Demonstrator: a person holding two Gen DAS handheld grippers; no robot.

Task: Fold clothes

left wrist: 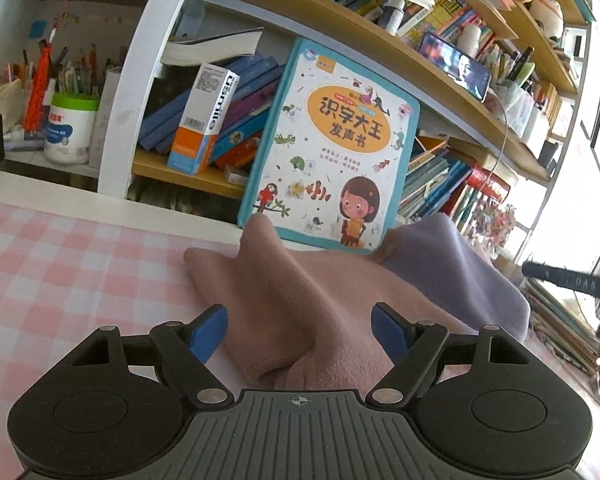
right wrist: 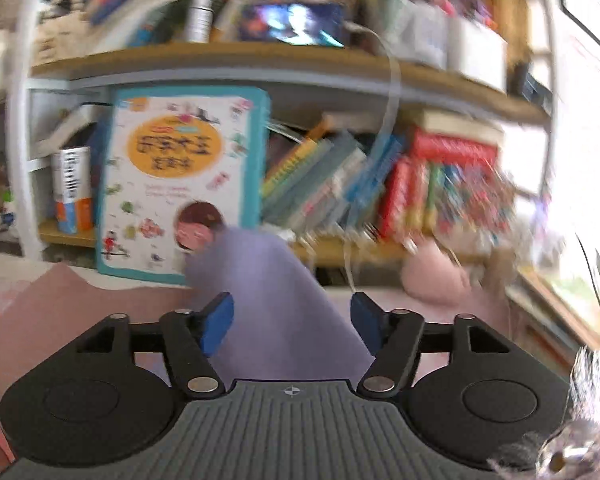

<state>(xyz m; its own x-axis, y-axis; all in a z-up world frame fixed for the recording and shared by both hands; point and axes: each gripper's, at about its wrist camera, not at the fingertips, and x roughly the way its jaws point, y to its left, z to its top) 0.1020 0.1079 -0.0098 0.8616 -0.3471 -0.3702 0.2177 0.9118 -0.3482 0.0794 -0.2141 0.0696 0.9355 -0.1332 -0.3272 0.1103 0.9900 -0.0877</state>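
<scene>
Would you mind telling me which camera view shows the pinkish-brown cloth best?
The left wrist view shows the pinkish-brown cloth best: it is sharp there, lying rumpled on the checked tablecloth between the open left fingers. The right wrist view is motion-blurred and catches only a flat strip of it at the lower left, beside the lavender cloth.

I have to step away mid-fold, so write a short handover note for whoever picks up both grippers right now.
Left gripper: open, empty, a raised ridge of the pink cloth between its fingers.
Right gripper: open, empty, over the lavender cloth; that view is motion-blurred.
Both cloths lie on the pink checked tablecloth, lavender to the right of the pink, both reaching the picture book propped against the shelf.
Done: neither looks neatly folded; both are rumpled.
Left: probably grip and flatten each, then fold.
</scene>
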